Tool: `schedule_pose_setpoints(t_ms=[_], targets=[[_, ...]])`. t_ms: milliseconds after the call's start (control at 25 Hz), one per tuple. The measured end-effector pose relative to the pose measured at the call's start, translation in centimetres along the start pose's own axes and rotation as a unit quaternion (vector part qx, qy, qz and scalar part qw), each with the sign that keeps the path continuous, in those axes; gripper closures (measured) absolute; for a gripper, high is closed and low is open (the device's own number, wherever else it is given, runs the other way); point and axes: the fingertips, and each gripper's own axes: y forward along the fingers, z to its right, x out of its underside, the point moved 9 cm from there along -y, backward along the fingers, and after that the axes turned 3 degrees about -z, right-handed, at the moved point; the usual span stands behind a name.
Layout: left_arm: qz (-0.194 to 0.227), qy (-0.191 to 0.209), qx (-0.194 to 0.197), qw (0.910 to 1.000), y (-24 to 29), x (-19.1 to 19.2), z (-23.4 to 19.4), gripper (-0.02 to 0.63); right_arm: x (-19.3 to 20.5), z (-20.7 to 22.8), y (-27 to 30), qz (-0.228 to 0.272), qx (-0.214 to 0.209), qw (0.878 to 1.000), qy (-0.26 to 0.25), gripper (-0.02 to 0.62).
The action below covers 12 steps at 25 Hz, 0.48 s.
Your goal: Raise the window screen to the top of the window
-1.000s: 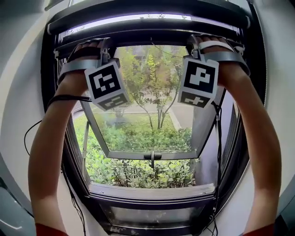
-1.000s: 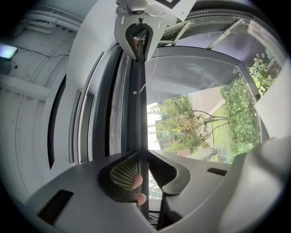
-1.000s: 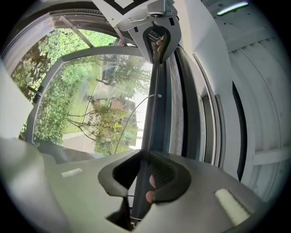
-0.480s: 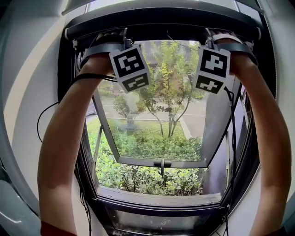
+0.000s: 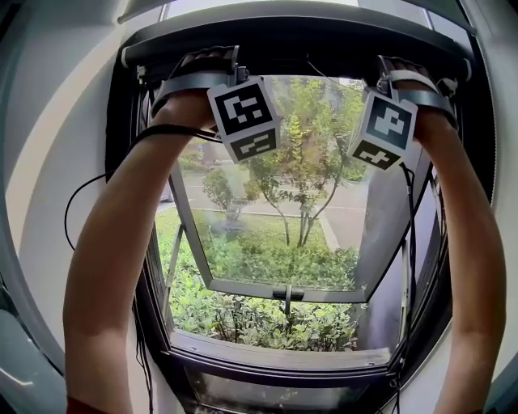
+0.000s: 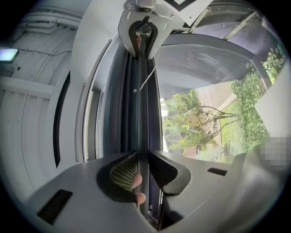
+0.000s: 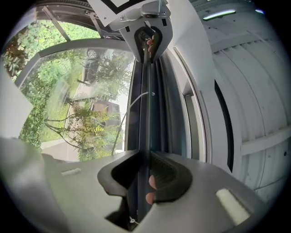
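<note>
Your left gripper [image 6: 143, 159] has its jaws almost together, pinched on the thin dark screen bar [image 6: 142, 100]. The bar runs straight out from between the pads to your other tool at the far end. Your right gripper [image 7: 144, 157] matches it, with its jaws nearly closed and clamped on the same bar from the opposite end.

From the head view, both your arms reach up and both tools sit at the top of the window, well apart, one towards each side. The left marker cube [image 5: 245, 119] and the right marker cube [image 5: 387, 129] hang just under your hands. The screen bar lies high up, just beneath the dark top of the window frame [image 5: 291, 24].

Below your hands the glass pane [image 5: 267, 234] stands swung outward, with its handle [image 5: 287, 293] at the lower edge, and trees [image 5: 303, 162] and shrubs show beyond it. A black cable [image 5: 89, 190] loops from your left wrist down the left side of the frame
</note>
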Motion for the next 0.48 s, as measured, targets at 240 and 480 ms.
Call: schedule_pose_setpoints(t_ms=[240,480], targets=[[0.006,-0.002,-0.013,0.9999,0.00,0.26,0.38,0.523,0.04,-0.19,-0.05,0.010,0.000,1.000,0.012,0.485],[0.014,-0.015,-0.019,0.9996,-0.54,0.61,0.76,0.469,0.08,-0.69,-0.29,0.008,-0.028,0.999,0.032,0.404]])
